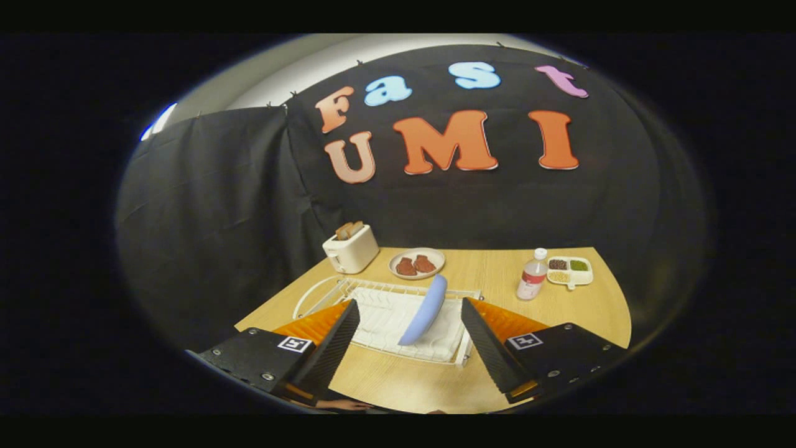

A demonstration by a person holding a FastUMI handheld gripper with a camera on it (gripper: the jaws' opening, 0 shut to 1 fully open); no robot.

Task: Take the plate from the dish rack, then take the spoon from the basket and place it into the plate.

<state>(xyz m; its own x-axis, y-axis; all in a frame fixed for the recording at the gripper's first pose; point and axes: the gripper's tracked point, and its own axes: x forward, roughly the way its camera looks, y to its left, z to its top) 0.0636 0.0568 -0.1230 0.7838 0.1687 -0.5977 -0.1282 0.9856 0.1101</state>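
A pale blue plate point(425, 310) stands on edge in the white wire dish rack point(379, 314) on the wooden table. My gripper point(410, 330) hangs above the table's near side, open wide, with nothing between its black fingers point(339, 339). The rack and the plate lie just ahead of the fingertips, the plate closer to the right finger. A white wire loop point(309, 297) curves at the rack's left end.
Beyond the rack stand a white toaster point(351, 249) with bread in it and a plate of brown food point(416, 264). To the far right are a clear bottle point(532, 275) and a small divided tray point(570, 271). The black cloth wall closes the back.
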